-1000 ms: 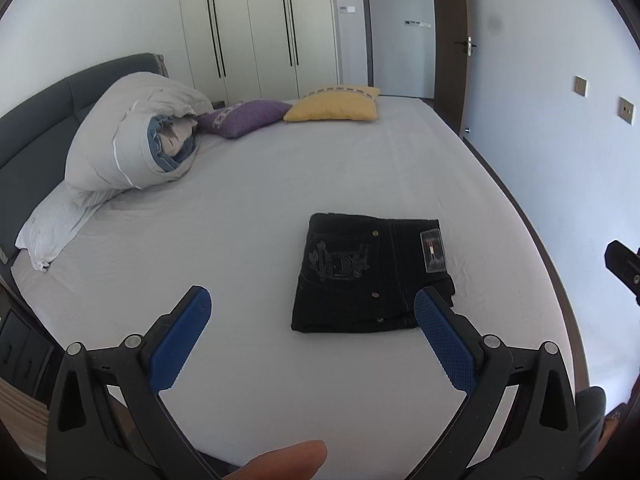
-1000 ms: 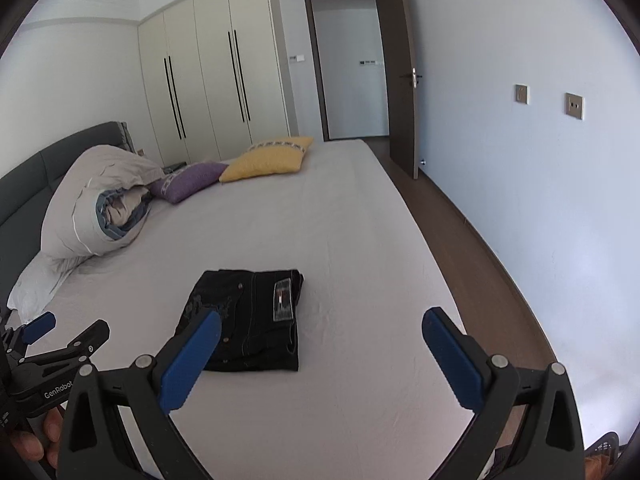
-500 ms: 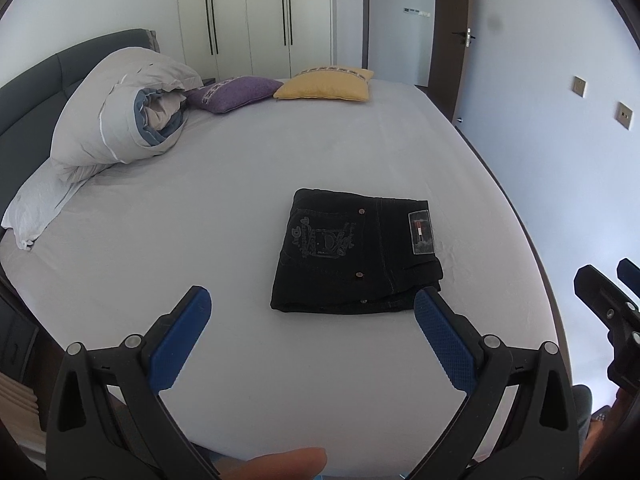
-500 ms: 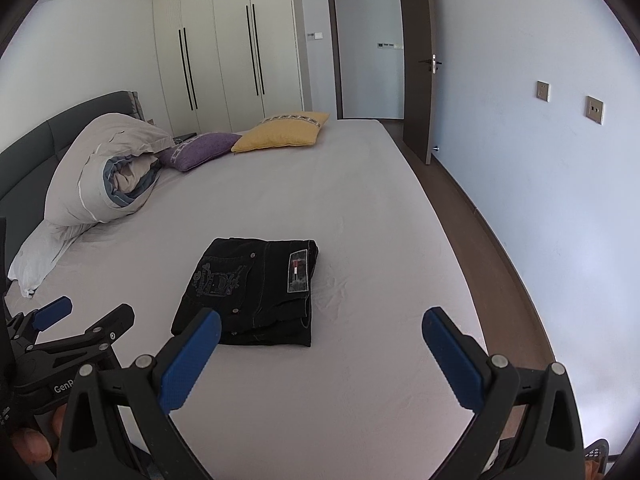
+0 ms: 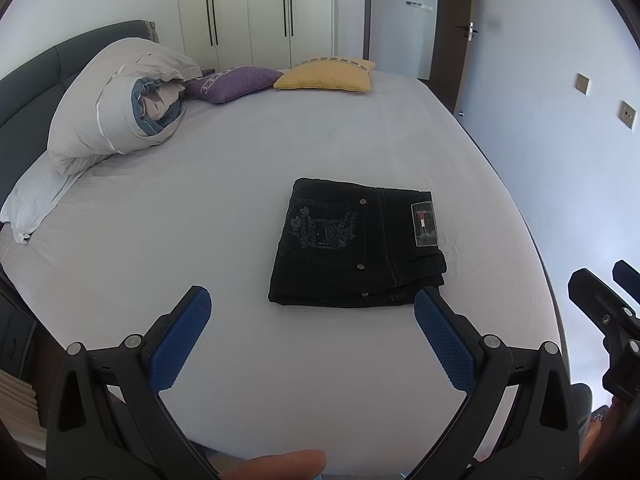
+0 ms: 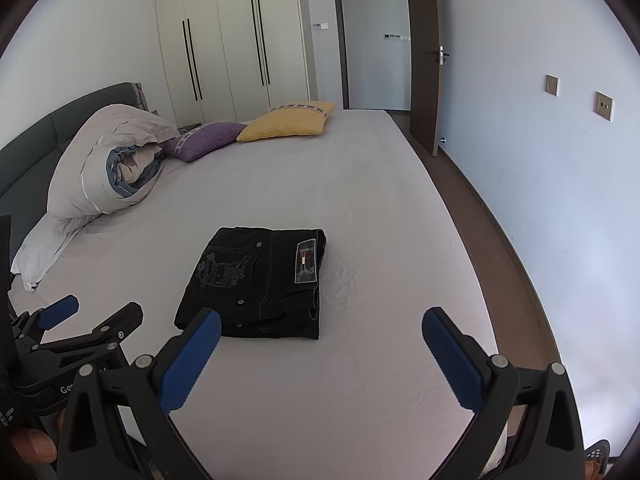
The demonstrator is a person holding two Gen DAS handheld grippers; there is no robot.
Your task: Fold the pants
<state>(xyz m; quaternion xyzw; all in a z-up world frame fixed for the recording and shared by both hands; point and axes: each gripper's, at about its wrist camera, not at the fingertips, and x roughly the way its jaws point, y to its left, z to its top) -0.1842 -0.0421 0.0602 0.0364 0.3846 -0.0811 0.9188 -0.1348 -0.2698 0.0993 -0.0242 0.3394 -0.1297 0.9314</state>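
Note:
Black pants lie folded into a compact rectangle on the white bed, back pocket and label up. They also show in the right wrist view. My left gripper is open and empty, held above the bed's near edge, short of the pants. My right gripper is open and empty, near the pants' front edge and to their right. Each gripper shows at the edge of the other's view.
A rolled duvet and a white pillow lie at the left by the dark headboard. A purple cushion and a yellow cushion lie at the far end. Wardrobes, an open door and a wall stand beyond.
Both grippers have drawn back and up from the folded pants, staying open. The pants have not moved.

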